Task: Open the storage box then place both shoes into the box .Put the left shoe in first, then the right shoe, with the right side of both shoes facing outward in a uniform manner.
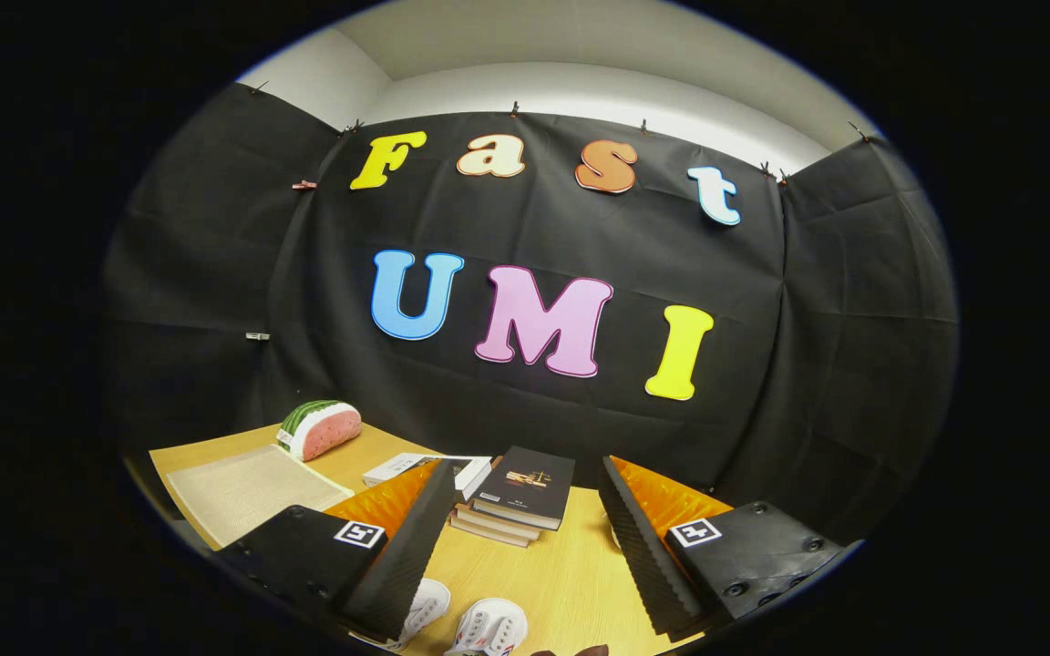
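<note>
Gripper view: gripper (525, 538) hanging with fingers spread wide, gripping nothing, two white shoes (461, 624) low in the frame between the fingers.

Shoes are looking like light canvas sneakers, soft uppers, likely stiffer at the sole and heel, so I'd be pinching the heel collar or the side wall near the sole rather than the toe. Left shoe (425, 606) is sitting just beside the left finger, right shoe (491, 627) beside it, both on the wooden table (571, 574). Gripper is pointing forward and tilted slightly down, aiming above the shoes toward the stack of books (516, 501) at lower centre. Watermelon slice toy (320, 428) and mesh mat (242, 487) are lying at lower left.
</note>
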The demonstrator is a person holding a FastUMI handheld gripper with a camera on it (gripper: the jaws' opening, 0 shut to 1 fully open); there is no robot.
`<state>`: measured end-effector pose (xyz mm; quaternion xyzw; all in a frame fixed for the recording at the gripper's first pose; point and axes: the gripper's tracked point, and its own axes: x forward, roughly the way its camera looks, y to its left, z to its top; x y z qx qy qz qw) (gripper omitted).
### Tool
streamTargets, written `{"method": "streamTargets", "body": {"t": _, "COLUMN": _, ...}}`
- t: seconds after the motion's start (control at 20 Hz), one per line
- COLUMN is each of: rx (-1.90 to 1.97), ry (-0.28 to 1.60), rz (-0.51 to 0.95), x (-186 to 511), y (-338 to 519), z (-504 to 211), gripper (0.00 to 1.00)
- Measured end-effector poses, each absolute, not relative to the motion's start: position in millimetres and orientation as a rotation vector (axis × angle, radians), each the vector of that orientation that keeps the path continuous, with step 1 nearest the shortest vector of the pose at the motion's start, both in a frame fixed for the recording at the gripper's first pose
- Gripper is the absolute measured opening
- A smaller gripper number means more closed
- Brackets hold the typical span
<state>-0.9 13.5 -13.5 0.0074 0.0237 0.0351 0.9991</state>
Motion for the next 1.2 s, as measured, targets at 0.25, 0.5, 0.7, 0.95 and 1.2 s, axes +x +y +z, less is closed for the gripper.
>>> {"method": "streamTargets", "body": {"t": 0.25, "rx": 0.083, "ry": 0.069, "rz": 0.222, "x": -3.6, "y": 49.1, "z": -17.8, "gripper": 0.97}}
{"method": "streamTargets", "body": {"t": 0.5, "rx": 0.21, "ry": 0.233, "rz": 0.468, "x": -10.4, "y": 107.4, "z": -53.9, "gripper": 0.97}}
{"method": "streamTargets", "body": {"t": 0.7, "rx": 0.488, "ry": 0.454, "rz": 0.614, "x": -24.8, "y": 149.4, "z": -89.1, "gripper": 0.98}}
{"method": "streamTargets", "body": {"t": 0.95, "rx": 0.749, "ry": 0.669, "rz": 0.645, "x": -31.2, "y": 177.7, "z": -130.7, "gripper": 0.98}}
{"method": "streamTargets", "body": {"t": 1.2, "rx": 1.031, "ry": 0.855, "rz": 0.672, "x": -34.9, "y": 206.4, "z": -158.5, "gripper": 0.98}}
